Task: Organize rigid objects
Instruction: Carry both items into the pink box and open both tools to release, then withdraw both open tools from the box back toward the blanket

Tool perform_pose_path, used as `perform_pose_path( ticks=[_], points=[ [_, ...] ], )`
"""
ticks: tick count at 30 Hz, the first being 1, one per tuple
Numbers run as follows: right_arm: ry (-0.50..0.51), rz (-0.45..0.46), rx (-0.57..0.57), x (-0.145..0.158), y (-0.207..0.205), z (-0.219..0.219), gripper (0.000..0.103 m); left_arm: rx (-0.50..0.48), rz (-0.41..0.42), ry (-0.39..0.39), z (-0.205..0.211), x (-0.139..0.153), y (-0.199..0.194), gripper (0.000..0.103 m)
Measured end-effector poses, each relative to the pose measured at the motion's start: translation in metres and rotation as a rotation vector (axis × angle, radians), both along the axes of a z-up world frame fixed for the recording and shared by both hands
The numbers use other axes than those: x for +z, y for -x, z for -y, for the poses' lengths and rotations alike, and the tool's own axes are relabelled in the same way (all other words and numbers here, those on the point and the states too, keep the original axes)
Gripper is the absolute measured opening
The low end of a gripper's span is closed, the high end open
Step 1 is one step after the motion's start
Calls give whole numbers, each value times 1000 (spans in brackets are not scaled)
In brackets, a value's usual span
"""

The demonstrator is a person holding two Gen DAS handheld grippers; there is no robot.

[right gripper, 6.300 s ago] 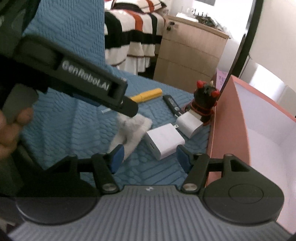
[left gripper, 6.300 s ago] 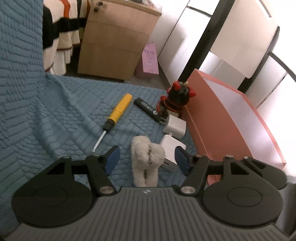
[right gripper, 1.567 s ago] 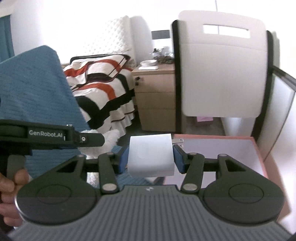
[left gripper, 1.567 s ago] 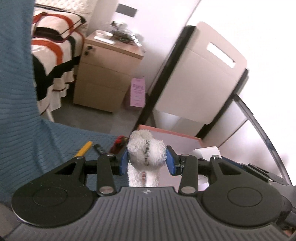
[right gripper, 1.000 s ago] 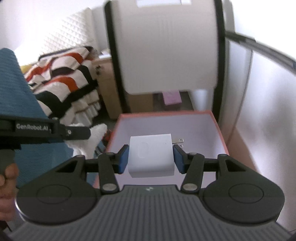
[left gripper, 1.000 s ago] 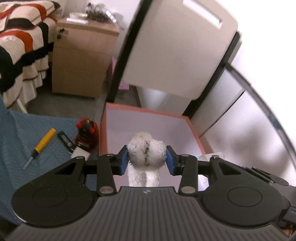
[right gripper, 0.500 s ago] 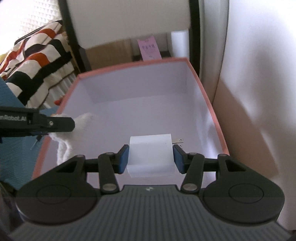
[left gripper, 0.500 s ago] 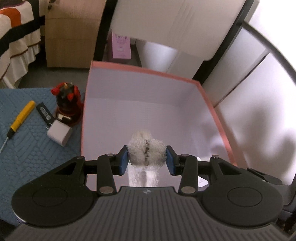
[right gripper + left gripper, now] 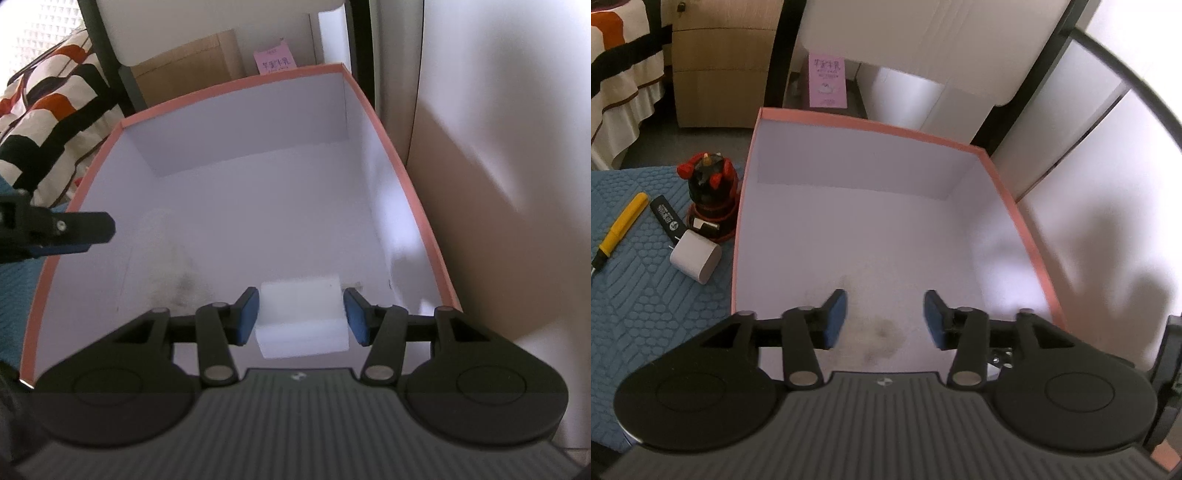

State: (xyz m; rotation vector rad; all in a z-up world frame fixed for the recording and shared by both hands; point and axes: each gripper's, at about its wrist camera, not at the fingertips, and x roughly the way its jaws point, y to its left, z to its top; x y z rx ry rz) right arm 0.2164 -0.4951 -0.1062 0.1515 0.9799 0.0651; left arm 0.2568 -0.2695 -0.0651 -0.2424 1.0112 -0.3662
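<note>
The left gripper (image 9: 884, 317) has its blue-padded fingers wide apart above a blurred, fluffy white plush (image 9: 875, 332) inside the smooth pink-rimmed box (image 9: 1015, 218). The right gripper (image 9: 301, 315) has its fingers parted just beside the blocky white charger (image 9: 301, 317), over the box floor.

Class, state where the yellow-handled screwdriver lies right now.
In the left wrist view, the screwdriver lies at far left on the blue mat, beside the black stick, outside the pink box.
</note>
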Motion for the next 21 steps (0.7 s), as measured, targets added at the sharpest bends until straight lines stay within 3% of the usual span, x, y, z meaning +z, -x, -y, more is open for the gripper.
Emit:
perform_pose_path(
  ticks=[6, 21],
  points=[
    [5, 31, -12, 19, 2, -5, 55, 4, 90, -12, -14, 29, 13, 60],
    [-40, 272, 51, 119, 28, -58, 55, 89, 349, 5, -87, 118, 61, 60]
  ],
)
